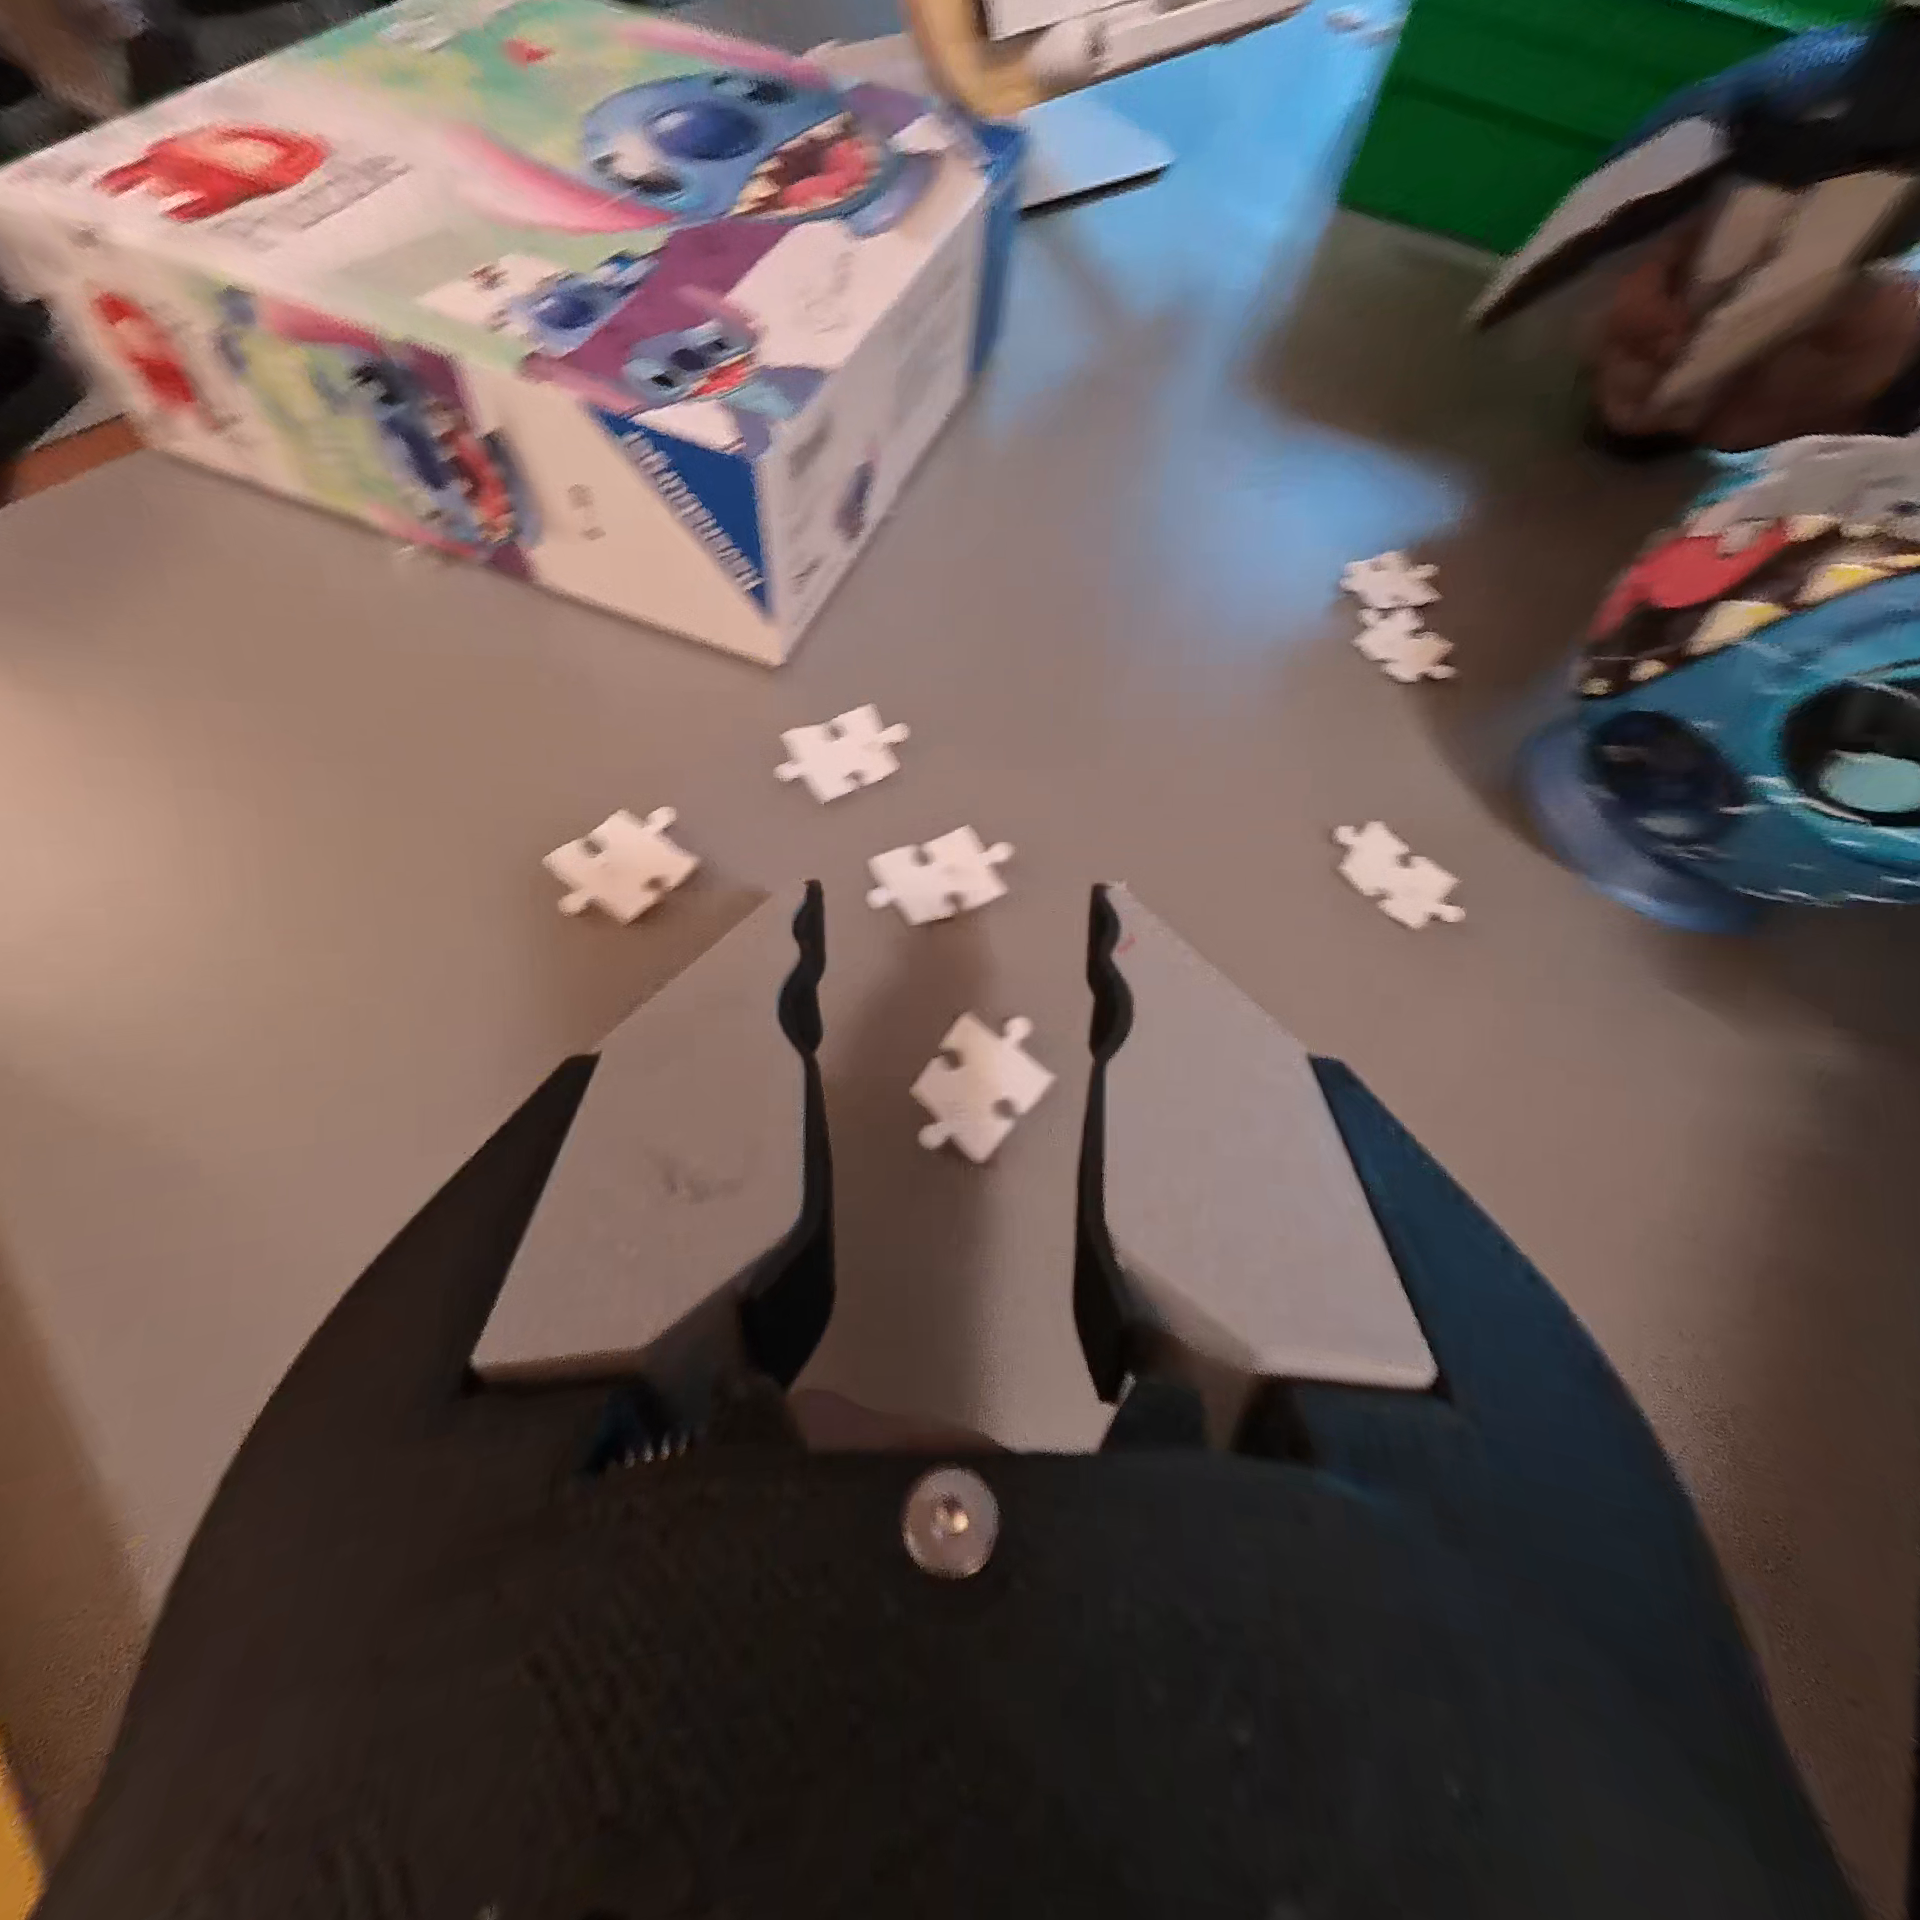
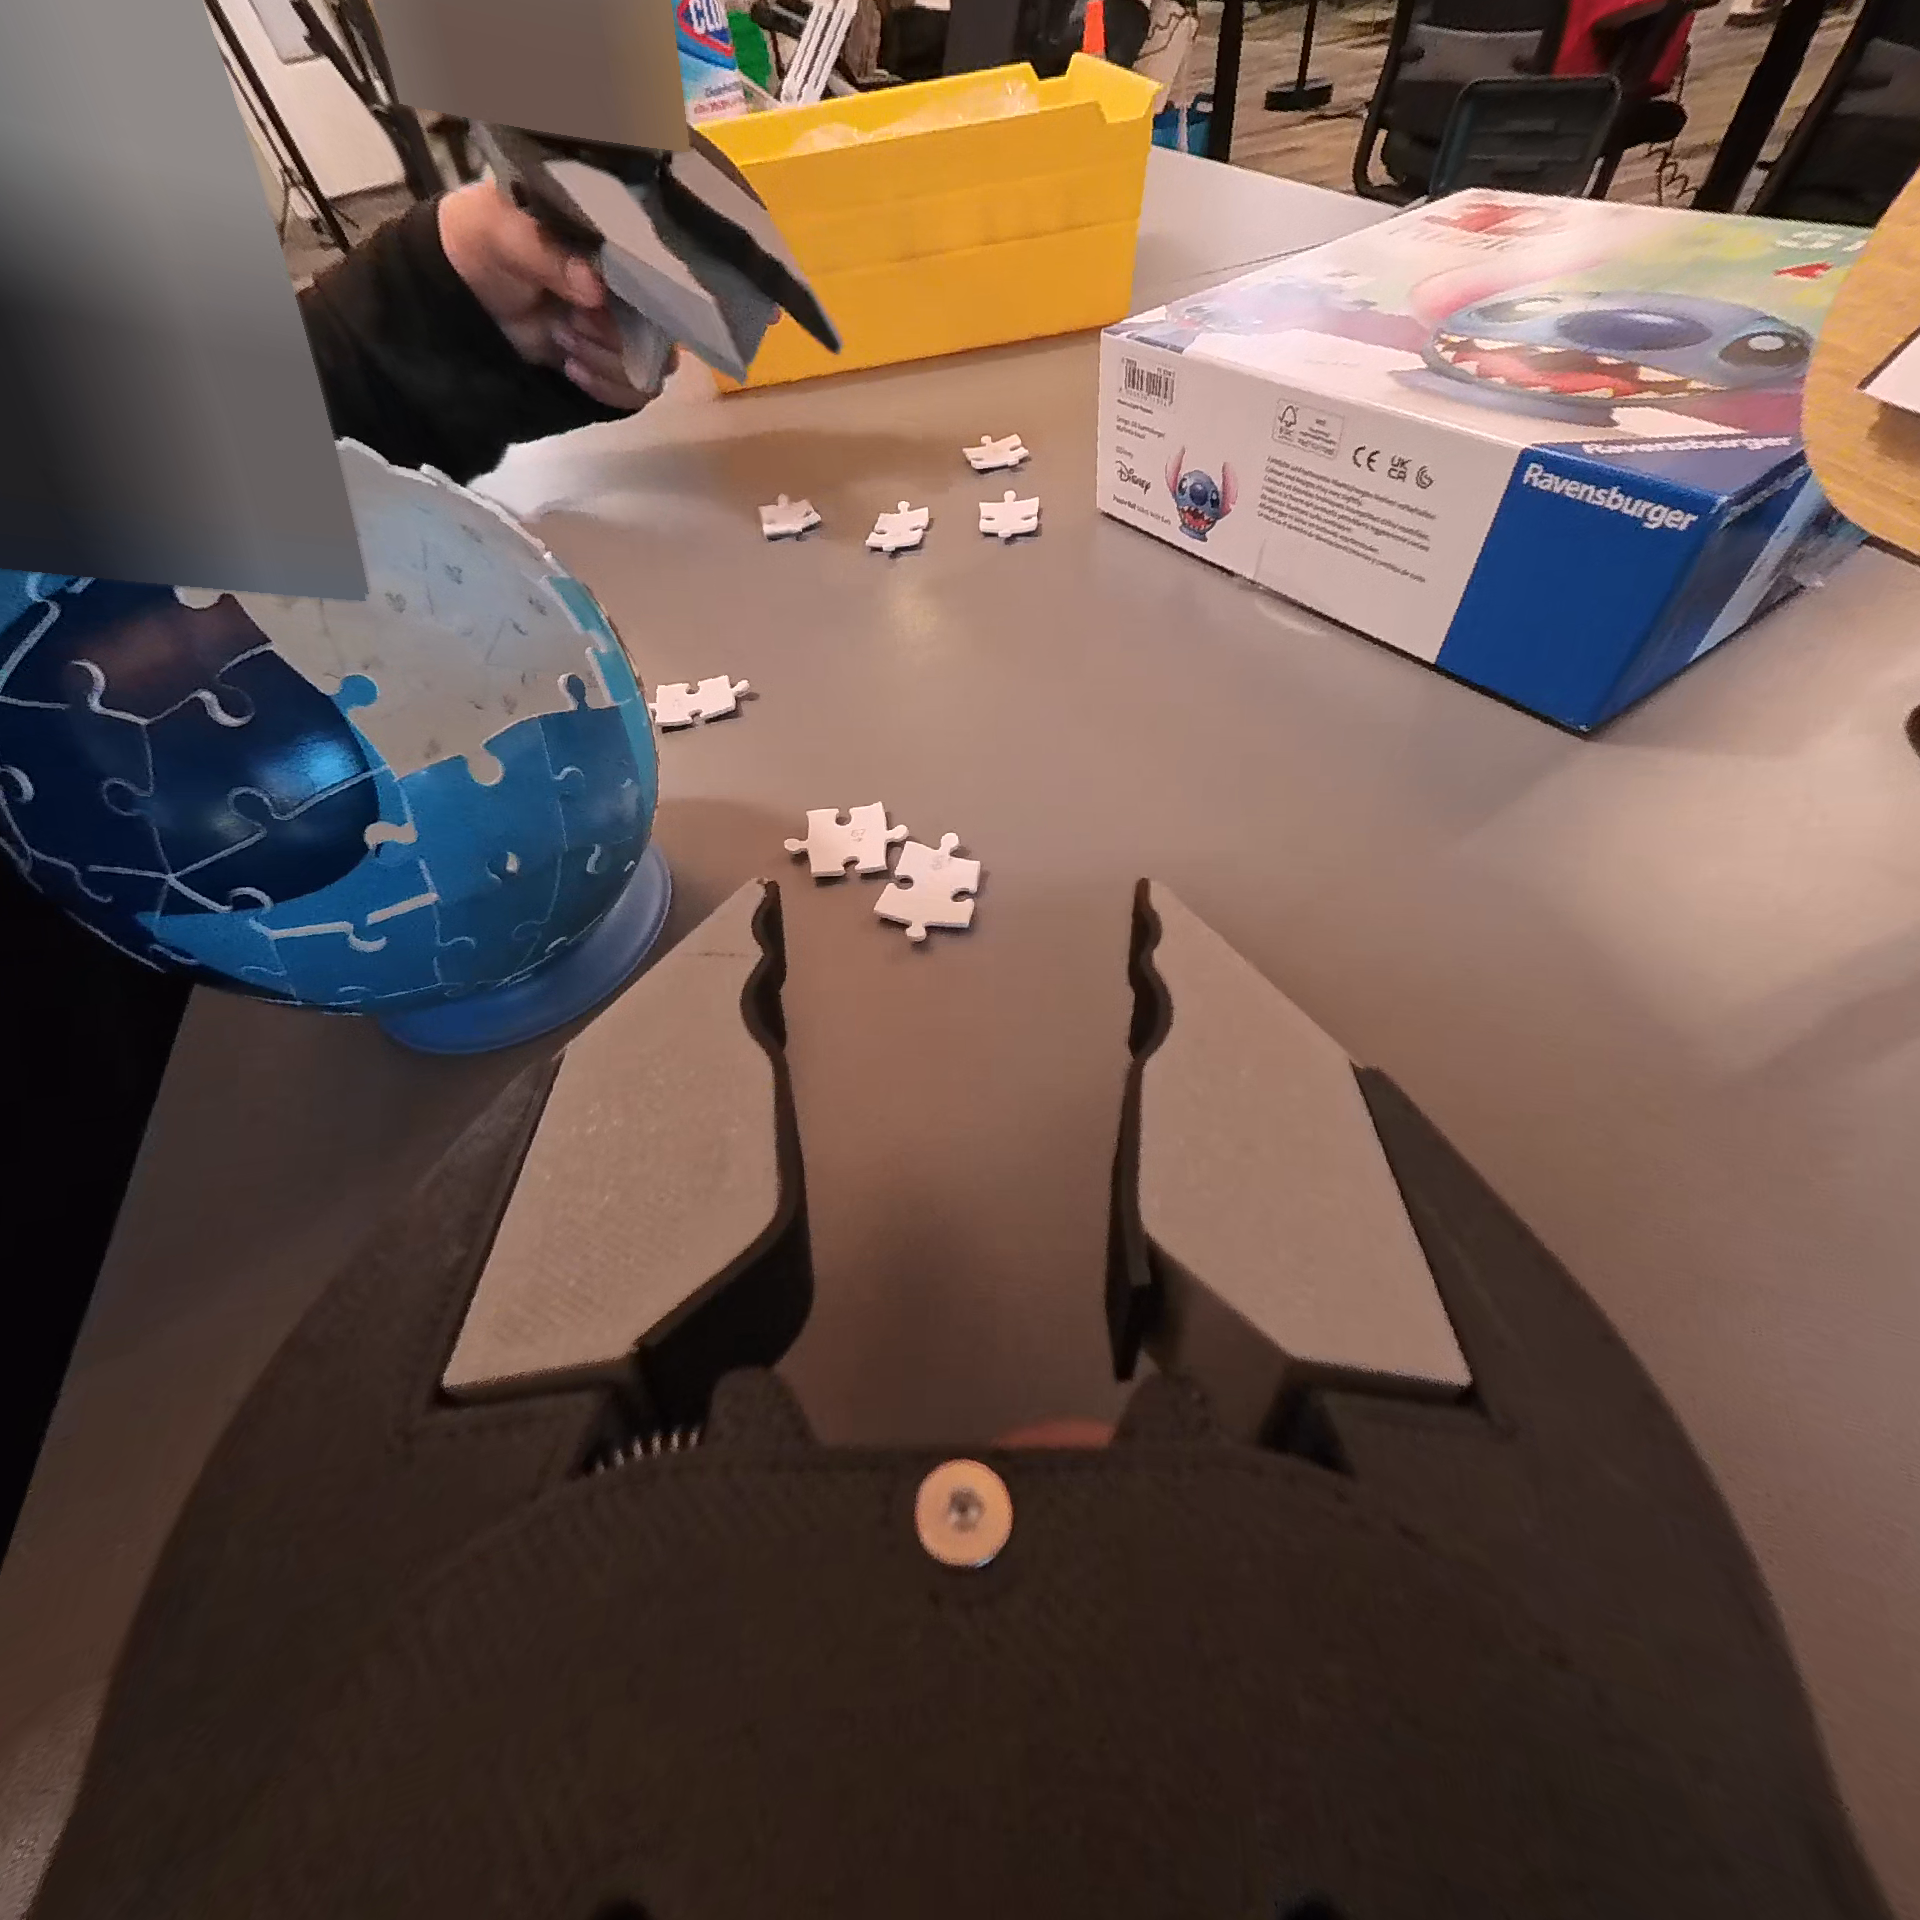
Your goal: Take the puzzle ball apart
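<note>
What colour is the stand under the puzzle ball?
Blue stand, clearest in the right wrist view.

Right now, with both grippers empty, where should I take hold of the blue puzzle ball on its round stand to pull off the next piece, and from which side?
Probably at the jagged open rim of the blue puzzle ball, where piece edges stand free beside the hole showing the white inside. Come from above with the open right gripper, one finger inside the shell and one outside, pinching a single rim piece. The closed lower wall by the blue stand offers no edge.

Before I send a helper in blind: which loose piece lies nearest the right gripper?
Find the blue puzzle ball on the grey table. Beside its stand lie two white pieces; the nearest piece is the tilted one, lying closer to the right gripper.
</note>
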`<state>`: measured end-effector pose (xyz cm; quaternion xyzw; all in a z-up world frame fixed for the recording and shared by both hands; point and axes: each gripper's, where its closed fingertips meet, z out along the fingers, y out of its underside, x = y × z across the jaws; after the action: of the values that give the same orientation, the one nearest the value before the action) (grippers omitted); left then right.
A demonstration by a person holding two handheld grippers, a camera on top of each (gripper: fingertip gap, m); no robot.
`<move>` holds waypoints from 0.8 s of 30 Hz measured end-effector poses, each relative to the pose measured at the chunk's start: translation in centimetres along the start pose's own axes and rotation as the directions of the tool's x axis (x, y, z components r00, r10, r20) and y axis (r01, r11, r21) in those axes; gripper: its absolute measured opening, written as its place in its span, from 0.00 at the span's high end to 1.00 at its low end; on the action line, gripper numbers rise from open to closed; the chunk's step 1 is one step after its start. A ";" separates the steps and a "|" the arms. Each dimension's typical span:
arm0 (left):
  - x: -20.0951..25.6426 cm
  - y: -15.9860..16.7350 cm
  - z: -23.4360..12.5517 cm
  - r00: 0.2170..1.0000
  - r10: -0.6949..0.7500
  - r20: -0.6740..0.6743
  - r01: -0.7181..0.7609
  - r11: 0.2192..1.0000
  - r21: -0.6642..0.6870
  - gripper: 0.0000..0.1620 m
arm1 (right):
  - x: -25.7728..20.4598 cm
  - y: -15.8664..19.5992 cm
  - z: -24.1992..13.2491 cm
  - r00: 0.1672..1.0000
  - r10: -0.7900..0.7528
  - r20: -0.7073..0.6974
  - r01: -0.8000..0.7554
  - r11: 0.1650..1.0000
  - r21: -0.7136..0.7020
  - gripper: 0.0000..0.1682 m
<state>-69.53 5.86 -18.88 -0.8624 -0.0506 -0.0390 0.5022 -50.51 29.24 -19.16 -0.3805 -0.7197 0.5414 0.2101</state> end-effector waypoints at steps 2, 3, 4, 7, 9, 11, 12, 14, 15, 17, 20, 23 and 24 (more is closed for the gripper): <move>2.5 -0.3 0.4 0.995 0.056 -0.080 -0.057 0.998 -0.003 0.70 | 0.1 -0.1 -0.1 1.000 0.011 0.002 -0.011 1.000 0.005 0.62; 3.9 -0.4 0.7 0.989 0.088 -0.122 -0.090 0.996 -0.007 0.70 | 0.2 -0.1 -0.1 1.000 0.016 0.000 -0.016 1.000 0.009 0.61; 5.3 -0.6 1.0 0.979 0.117 -0.167 -0.119 0.993 -0.005 0.69 | 0.3 -0.1 -0.1 1.000 0.020 -0.003 -0.020 1.000 0.013 0.60; 8.7 -0.6 2.2 0.949 0.169 -0.267 -0.175 0.985 0.000 0.68 | 0.3 -0.3 -0.3 1.000 0.022 -0.005 -0.022 0.999 0.025 0.59; 11.3 -0.4 3.2 0.918 0.151 -0.367 -0.165 0.986 -0.006 0.66 | -0.1 -0.3 -0.3 1.000 0.019 0.022 -0.019 0.999 0.025 0.58; 13.9 0.1 4.1 0.877 0.161 -0.453 -0.188 0.982 -0.014 0.58 | -0.6 -0.4 -0.5 0.999 0.009 0.036 -0.010 0.999 0.040 0.57; 15.1 0.6 4.4 0.850 0.195 -0.489 -0.232 0.973 -0.017 0.55 | -1.1 -0.5 -0.7 0.999 0.011 0.042 -0.013 0.999 0.049 0.55; 16.1 0.6 5.3 0.842 0.287 -0.457 -0.313 0.950 0.020 0.45 | -3.3 -0.9 -1.0 0.998 0.010 0.067 -0.015 0.998 0.066 0.52; 16.7 0.2 5.5 0.833 0.327 -0.446 -0.337 0.940 0.059 0.42 | -4.7 -1.3 -1.2 0.998 -0.003 0.065 -0.003 0.996 0.093 0.53; 17.8 -0.4 5.7 0.813 0.368 -0.451 -0.350 0.928 0.125 0.40 | -7.6 -1.9 -1.3 0.998 -0.035 0.057 0.027 0.991 0.128 0.50; 19.5 0.0 6.6 0.778 0.395 -0.489 -0.392 0.913 0.113 0.38 | -11.6 -0.7 -0.4 0.996 -0.050 0.073 0.045 0.996 0.076 0.44; 20.2 0.8 7.7 0.752 0.420 -0.508 -0.441 0.893 0.086 0.35 | -13.2 -0.2 1.0 0.998 -0.049 0.029 0.047 0.998 0.046 0.40; 20.6 0.8 7.9 0.740 0.427 -0.519 -0.446 0.890 0.096 0.36 | -13.3 -0.1 1.4 0.998 -0.059 0.004 0.059 0.998 0.030 0.37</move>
<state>-48.83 13.33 -20.98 -0.8143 0.2929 -0.1558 0.4763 -43.30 18.05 -18.12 -0.3546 -0.7229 0.5467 0.2297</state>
